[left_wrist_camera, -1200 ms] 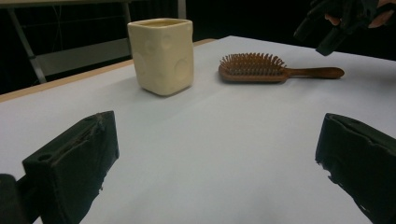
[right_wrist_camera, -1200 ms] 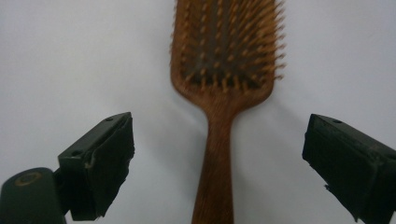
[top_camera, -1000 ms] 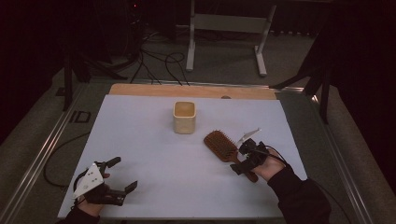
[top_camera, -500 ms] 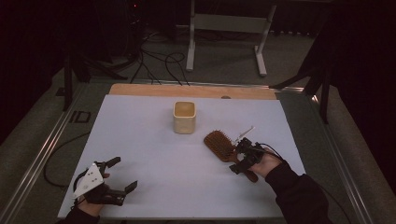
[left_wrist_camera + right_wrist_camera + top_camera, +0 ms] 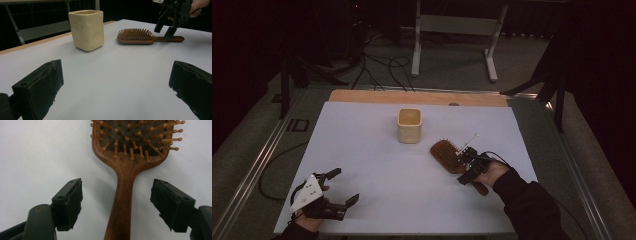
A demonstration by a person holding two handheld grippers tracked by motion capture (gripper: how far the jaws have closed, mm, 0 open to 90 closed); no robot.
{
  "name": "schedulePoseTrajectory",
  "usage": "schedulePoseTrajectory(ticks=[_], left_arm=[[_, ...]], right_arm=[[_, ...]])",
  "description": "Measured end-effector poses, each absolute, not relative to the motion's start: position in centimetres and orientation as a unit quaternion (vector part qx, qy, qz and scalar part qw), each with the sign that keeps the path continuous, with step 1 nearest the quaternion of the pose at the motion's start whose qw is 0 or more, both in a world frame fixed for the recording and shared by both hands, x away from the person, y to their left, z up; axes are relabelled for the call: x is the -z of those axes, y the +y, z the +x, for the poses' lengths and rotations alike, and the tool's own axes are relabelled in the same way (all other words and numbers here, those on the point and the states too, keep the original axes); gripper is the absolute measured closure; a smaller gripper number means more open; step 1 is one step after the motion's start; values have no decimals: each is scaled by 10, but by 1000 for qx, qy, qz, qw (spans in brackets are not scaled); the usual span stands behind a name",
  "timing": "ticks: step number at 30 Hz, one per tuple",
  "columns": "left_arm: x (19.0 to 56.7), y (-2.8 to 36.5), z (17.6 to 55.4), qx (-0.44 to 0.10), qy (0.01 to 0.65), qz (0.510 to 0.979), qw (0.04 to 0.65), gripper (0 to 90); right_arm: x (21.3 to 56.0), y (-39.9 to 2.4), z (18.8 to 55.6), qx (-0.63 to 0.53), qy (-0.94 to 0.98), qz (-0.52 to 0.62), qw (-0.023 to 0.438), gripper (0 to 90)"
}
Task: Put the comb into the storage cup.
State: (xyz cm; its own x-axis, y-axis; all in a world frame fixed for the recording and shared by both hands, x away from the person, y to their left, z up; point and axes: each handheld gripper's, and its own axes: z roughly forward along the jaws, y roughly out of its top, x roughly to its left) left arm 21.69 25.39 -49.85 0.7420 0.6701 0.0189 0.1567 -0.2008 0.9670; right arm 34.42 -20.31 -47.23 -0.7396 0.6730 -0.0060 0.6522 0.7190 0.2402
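Observation:
A wooden hairbrush lies bristles up on the white table top, right of centre. Its handle runs straight between my right gripper's jaws. The right gripper hangs low over that handle, and its jaws have just been closing. A gap remains on both sides between the pads and the handle, so nothing is gripped. My left gripper rests at the front left, open and with nothing between its jaws. In the left gripper view the hairbrush and the right gripper show far off.
A cream square cup stands upright near the table's middle, behind and left of the brush, and is also in the left gripper view. A wooden strip borders the far edge. Beyond it are a metal stand and floor cables.
My right gripper has edged left and down over the brush handle, and its jaws have narrowed. The brush, the cup and the left gripper have stayed put.

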Motion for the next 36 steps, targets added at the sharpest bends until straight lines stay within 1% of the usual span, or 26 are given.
schedulePoseTrajectory(ticks=[4,6,7,8,9,10,11,12,13,14,17,21,27,36], left_arm=[[498,254,217,-226,279,741,567,1],[498,254,217,-226,279,741,567,1],[499,254,217,-226,279,741,567,1],[498,254,217,-226,279,741,567,1],[498,254,217,-226,279,741,567,1],[498,254,217,-226,278,741,567,1],[498,254,217,-226,278,741,567,1],[498,254,217,-226,278,741,567,1],[498,254,217,-226,278,741,567,1],[498,254,217,-226,279,741,568,1],[499,254,217,-225,279,741,567,1],[498,254,217,-226,278,742,567,1],[499,254,217,-223,279,744,564,1],[499,253,217,-226,277,745,564,1]], right_arm=[[477,-201,346,-99,926,360,51,329],[478,-201,347,-98,925,363,53,336],[478,-200,348,-94,926,364,49,345],[481,-198,349,-88,926,364,49,373],[481,-198,349,-88,926,364,49,373],[482,-197,350,-83,926,365,51,410],[482,-197,350,-83,926,365,51,410],[482,-196,351,-82,926,366,52,439],[482,-196,351,-82,926,366,52,439],[483,-196,352,-77,926,366,57,478],[483,-196,352,-76,925,367,59,496],[484,-195,354,-69,924,372,62,613],[484,-195,357,-60,924,374,60,651],[488,-188,357,-33,923,379,61,666]])
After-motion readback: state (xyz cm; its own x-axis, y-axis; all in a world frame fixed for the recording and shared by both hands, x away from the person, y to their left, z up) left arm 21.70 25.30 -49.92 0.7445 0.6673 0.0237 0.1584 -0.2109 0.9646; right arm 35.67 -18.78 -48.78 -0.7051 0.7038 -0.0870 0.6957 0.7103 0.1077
